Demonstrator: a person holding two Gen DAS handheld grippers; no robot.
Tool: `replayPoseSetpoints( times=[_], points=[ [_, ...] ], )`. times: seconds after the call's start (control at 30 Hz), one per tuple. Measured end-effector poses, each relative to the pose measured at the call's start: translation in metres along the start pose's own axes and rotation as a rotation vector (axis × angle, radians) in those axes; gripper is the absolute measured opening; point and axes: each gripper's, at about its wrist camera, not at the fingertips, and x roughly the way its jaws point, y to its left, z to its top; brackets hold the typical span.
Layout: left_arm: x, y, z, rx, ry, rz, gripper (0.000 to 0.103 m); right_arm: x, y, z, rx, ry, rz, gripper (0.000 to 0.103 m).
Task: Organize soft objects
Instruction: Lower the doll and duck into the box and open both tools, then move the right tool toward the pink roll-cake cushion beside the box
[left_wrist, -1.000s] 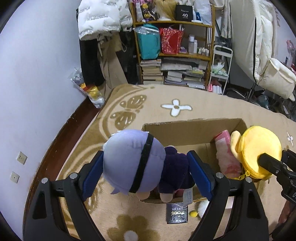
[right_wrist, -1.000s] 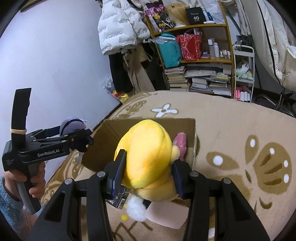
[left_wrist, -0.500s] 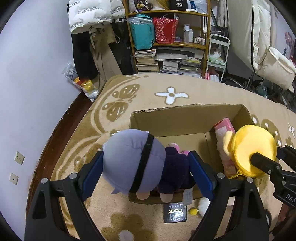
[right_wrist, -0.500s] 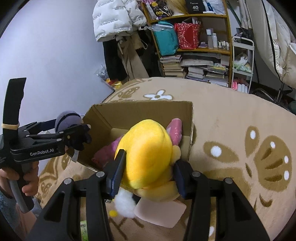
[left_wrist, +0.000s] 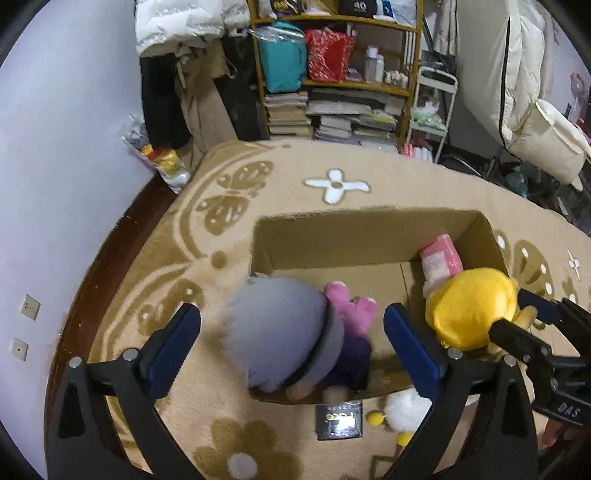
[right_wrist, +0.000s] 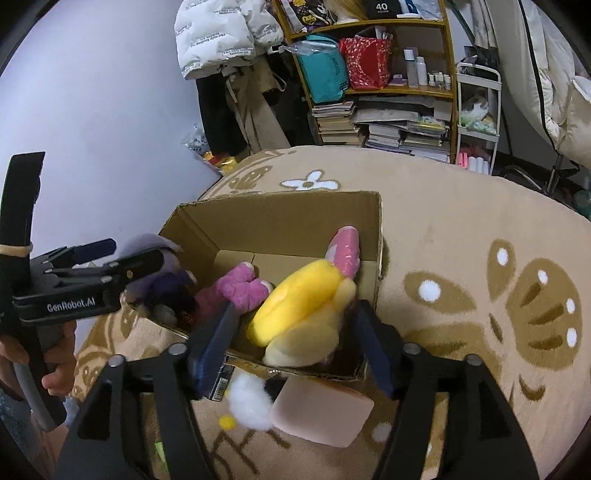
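Note:
An open cardboard box (left_wrist: 354, 236) (right_wrist: 295, 218) stands on the rug. My left gripper (left_wrist: 291, 339) is open; a lavender-haired plush doll (left_wrist: 280, 332) (right_wrist: 159, 284) sits loose between its jaws at the box's near-left corner. My right gripper (right_wrist: 295, 332) is open too; a yellow plush (right_wrist: 303, 314) (left_wrist: 469, 314) lies between its jaws at the box's near-right edge. A pink plush (left_wrist: 351, 306) (right_wrist: 240, 288) and a pink package (left_wrist: 439, 254) (right_wrist: 345, 247) are inside the box.
Outside the box's near wall lie a white pompom toy (left_wrist: 406, 410) (right_wrist: 251, 402), a small black packet (left_wrist: 340, 421) and a pink pad (right_wrist: 321, 413). A cluttered bookshelf (left_wrist: 340, 74), hanging coats and a wall stand beyond the rug.
Both grippers have opened and let go of their plush toys, which have dropped toward the box. Both have moved forward over the box.

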Motion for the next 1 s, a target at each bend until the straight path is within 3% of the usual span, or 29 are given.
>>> replayPoseSetpoints(
  times=[0.17, 0.33, 0.7, 1.0],
  points=[
    [-0.010, 0.006, 0.002, -0.020, -0.024, 0.013, 0.099, -0.008, 0.005, -0.002, -0.014, -0.011, -0.005, 0.087],
    [-0.022, 0.008, 0.002, -0.022, -0.034, 0.031, 0.102, -0.018, 0.007, -0.004, -0.003, -0.013, -0.005, 0.092],
    [-0.059, 0.014, -0.014, -0.035, -0.051, 0.059, 0.102, -0.051, 0.011, -0.013, 0.007, -0.054, -0.024, 0.092],
    [-0.092, 0.014, -0.047, -0.048, -0.031, 0.064, 0.102, -0.078, 0.014, -0.029, 0.011, -0.083, -0.018, 0.093]
  ],
)
